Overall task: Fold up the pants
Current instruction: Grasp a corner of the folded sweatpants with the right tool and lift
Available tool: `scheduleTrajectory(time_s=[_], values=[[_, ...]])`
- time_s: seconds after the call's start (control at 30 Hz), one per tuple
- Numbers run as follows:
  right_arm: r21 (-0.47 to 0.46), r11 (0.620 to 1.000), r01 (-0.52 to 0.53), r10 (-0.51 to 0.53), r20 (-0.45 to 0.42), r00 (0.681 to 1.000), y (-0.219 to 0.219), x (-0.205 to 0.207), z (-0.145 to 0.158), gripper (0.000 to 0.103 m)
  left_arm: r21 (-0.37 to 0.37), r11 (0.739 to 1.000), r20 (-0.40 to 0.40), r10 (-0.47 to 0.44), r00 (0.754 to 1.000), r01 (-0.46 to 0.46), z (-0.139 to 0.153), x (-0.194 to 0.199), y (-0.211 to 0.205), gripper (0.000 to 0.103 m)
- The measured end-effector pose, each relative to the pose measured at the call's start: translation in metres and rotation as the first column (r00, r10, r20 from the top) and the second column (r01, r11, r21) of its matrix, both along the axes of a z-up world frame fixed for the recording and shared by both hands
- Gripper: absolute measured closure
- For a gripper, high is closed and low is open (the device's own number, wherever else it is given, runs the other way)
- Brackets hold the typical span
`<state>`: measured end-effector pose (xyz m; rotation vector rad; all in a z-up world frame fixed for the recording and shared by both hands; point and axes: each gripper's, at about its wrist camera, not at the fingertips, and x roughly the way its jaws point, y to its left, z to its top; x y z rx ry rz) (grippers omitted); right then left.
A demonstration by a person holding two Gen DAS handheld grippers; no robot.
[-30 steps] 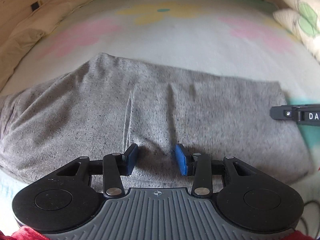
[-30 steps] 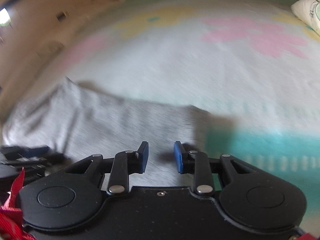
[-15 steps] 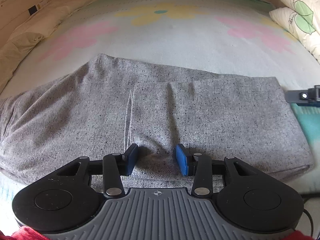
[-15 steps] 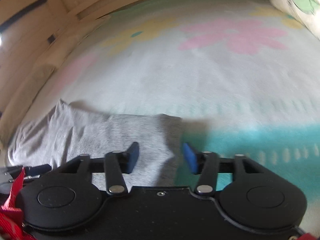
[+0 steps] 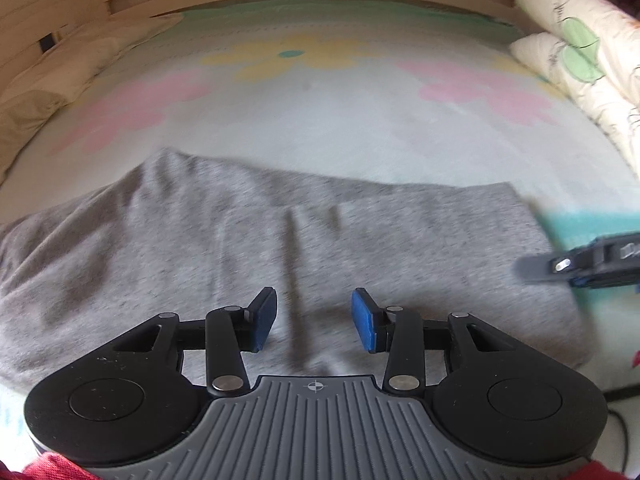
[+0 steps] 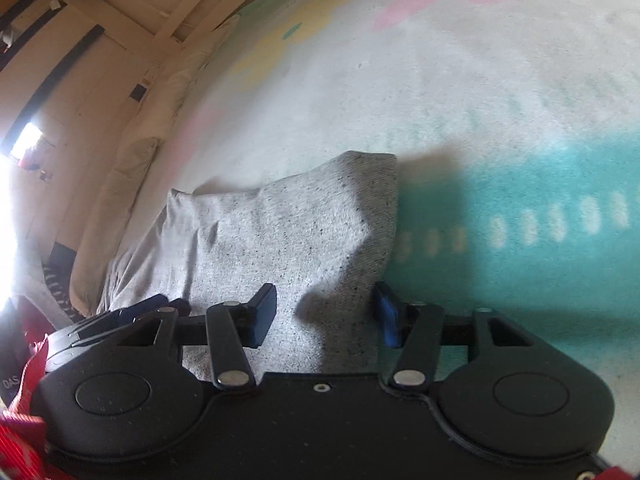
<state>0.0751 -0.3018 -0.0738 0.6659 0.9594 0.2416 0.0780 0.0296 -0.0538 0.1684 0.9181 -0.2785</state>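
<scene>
The grey pants [image 5: 280, 256] lie folded across the lower half of the frame on the flowered bed [image 5: 320, 120], both the left tool [image 5: 314, 320] and the right tool [image 6: 326, 314] gaping and empty, its jaws just narrowing over the right-hand edge, so the next fold needs that edge pinched.

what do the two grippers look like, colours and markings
Both share a build: black linkage arms with silver rivets, two round black discs at the base, and blue pads on the fingers. The left gripper has a grey ribbed plate with a small crosshair mark. The right gripper has a smooth black plate with one small screw. Red fabric shows at the bottom corners of both views.
</scene>
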Motion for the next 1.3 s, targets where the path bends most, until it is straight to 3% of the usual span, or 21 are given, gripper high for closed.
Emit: scheduleTrajectory(time_s=[0.03, 0.27, 0.4, 0.6, 0.67, 0.77, 0.83, 0.9, 1.0, 1.13, 1.3], values=[[-0.007, 1.0, -0.009, 0.009, -0.003, 1.0, 0.002, 0.0, 0.0, 0.081, -0.007, 1.0, 0.001, -0.013, 1.0, 0.013, 0.0, 0.001, -0.005, 0.063], [-0.12, 0.992, -0.043, 0.052, 0.075, 0.996, 0.014, -0.008, 0.027, 0.086, -0.016, 0.994, -0.045, -0.111, 0.993, 0.111, -0.011, 0.006, -0.047, 0.063], [-0.105, 0.994, -0.03, 0.039, 0.083, 0.996, 0.013, -0.009, 0.029, 0.088, -0.039, 0.991, -0.085, -0.132, 0.988, 0.129, -0.024, 0.005, -0.061, 0.064], [-0.079, 0.997, 0.02, -0.01, 0.117, 0.993, -0.004, -0.02, 0.039, 0.091, -0.098, 0.985, -0.084, -0.148, 0.985, 0.14, -0.018, 0.005, -0.085, 0.07], [-0.068, 0.997, 0.039, -0.031, 0.119, 0.992, -0.012, -0.024, 0.042, 0.092, -0.072, 0.985, -0.064, -0.159, 0.985, 0.154, -0.014, 0.004, -0.101, 0.078], [-0.082, 0.994, 0.073, -0.062, 0.131, 0.99, -0.024, -0.031, 0.046, 0.098, -0.054, 0.979, -0.055, -0.198, 0.979, 0.195, -0.015, 0.003, -0.127, 0.081], [-0.06, 0.995, 0.085, -0.076, 0.145, 0.987, -0.04, -0.035, 0.049, 0.098, -0.136, 0.96, -0.127, -0.261, 0.957, 0.243, -0.022, 0.004, -0.141, 0.079], [-0.035, 0.99, 0.139, -0.133, 0.132, 0.982, -0.057, -0.037, 0.05, 0.096, -0.082, 0.958, -0.096, -0.284, 0.954, 0.276, -0.023, -0.004, -0.158, 0.079], [-0.08, 0.978, 0.19, -0.177, 0.149, 0.973, -0.071, -0.041, 0.052, 0.088, 0.006, 0.941, -0.022, -0.338, 0.941, 0.338, -0.017, -0.014, -0.166, 0.079], [-0.155, 0.971, 0.184, -0.163, 0.144, 0.976, -0.066, -0.036, 0.047, 0.087, -0.028, 0.966, -0.003, -0.255, 0.967, 0.255, -0.002, -0.004, -0.134, 0.078], [-0.222, 0.971, 0.087, -0.057, 0.136, 0.989, -0.047, -0.03, 0.045, 0.086, -0.076, 0.992, 0.018, -0.096, 0.995, 0.097, 0.014, 0.019, -0.073, 0.073]])
